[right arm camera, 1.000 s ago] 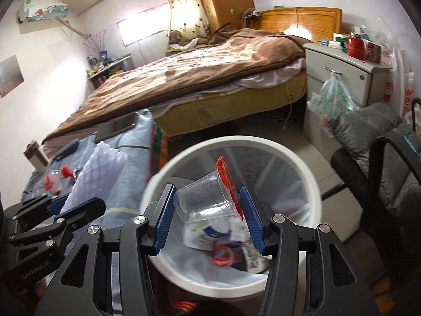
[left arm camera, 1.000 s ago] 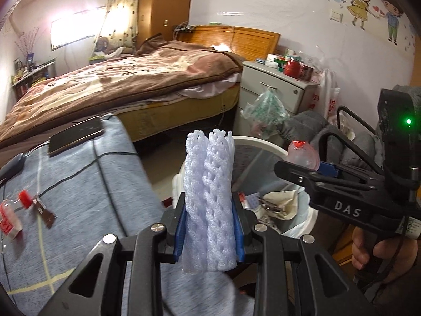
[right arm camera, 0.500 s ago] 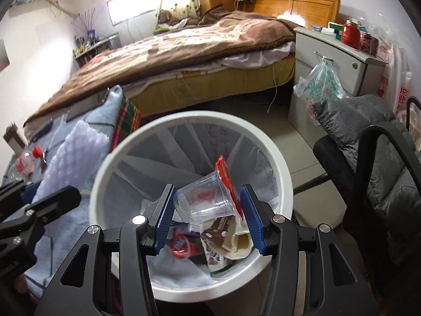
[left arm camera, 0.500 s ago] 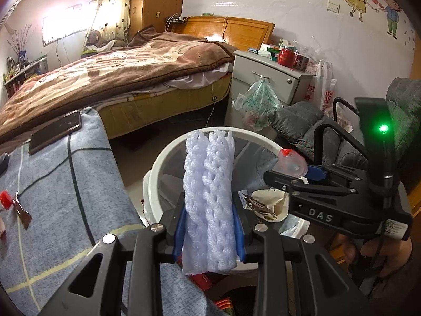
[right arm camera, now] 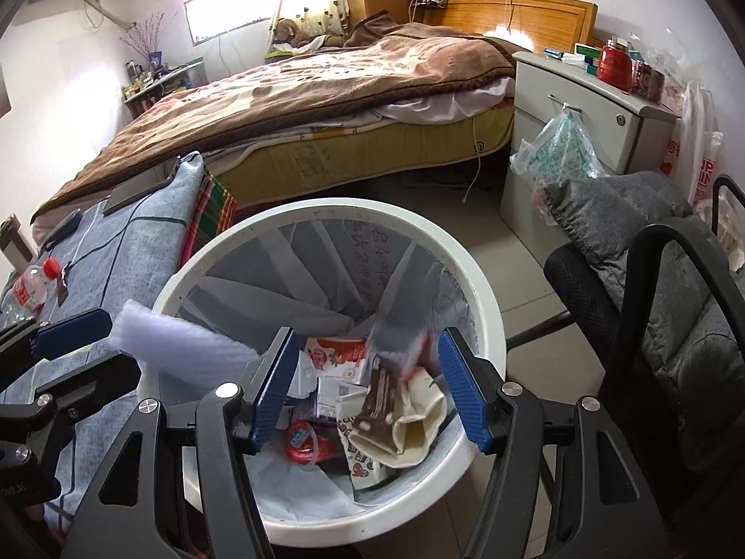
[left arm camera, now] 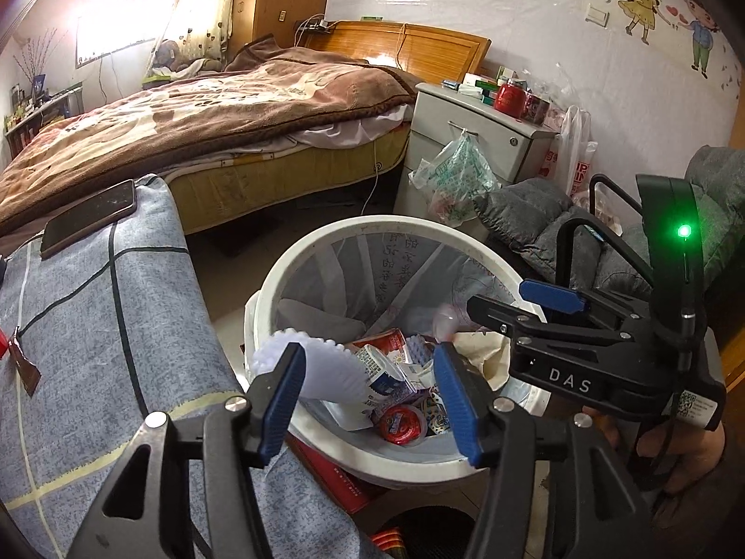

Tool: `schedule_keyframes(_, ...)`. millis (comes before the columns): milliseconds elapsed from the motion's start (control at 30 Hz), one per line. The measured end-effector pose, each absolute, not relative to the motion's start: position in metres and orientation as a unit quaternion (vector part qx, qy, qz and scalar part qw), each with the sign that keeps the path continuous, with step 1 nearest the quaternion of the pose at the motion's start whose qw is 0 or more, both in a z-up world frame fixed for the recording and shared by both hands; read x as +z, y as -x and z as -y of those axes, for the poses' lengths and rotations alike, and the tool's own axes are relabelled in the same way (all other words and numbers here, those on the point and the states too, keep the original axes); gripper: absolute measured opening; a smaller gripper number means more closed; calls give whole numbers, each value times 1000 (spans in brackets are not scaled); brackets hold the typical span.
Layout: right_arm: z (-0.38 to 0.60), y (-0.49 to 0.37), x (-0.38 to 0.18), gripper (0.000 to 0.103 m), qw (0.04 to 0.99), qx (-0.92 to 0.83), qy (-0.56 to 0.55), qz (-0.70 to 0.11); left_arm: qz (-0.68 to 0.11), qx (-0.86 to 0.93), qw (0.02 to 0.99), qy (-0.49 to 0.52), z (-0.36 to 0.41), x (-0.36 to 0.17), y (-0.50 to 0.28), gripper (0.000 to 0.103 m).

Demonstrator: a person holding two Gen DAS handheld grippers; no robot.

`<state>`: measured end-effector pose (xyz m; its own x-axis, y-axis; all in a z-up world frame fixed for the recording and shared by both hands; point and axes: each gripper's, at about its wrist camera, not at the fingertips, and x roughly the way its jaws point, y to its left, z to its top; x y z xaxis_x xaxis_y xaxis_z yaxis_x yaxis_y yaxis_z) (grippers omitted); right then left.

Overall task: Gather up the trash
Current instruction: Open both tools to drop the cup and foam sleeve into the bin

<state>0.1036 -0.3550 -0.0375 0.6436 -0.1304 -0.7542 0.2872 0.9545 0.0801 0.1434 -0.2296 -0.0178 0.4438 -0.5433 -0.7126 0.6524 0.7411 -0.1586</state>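
Both grippers have let go since half a second ago: the foam net and the plastic cup have left the pads and are dropping into the trash bin.

Left wrist view: the left gripper (left arm camera: 370, 396) stands wide, with nothing between its blue pads, above the near rim of the white trash bin (left arm camera: 279, 279). The foam net (left arm camera: 321, 363) lies tilted against the bin's left inner side, over cartons and a red lid. The right gripper (left arm camera: 512, 307) hangs over the bin's right rim, its jaws apart.
Right wrist view: the right gripper (right arm camera: 368, 391) is wide and empty over the trash bin (right arm camera: 484, 298). The plastic cup (right arm camera: 400, 340) is a blur just inside the bin, above a brown wrapper. The foam net (right arm camera: 181, 344) lies across the bin's left rim, beside the left gripper (right arm camera: 79, 349).
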Motion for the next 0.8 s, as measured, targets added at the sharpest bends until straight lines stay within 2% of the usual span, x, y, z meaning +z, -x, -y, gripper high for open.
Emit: schedule_keyframes(800,324,-97,-15,64,918,-104,-104,-370,-361,-320,874,-54,176,5,-136,61)
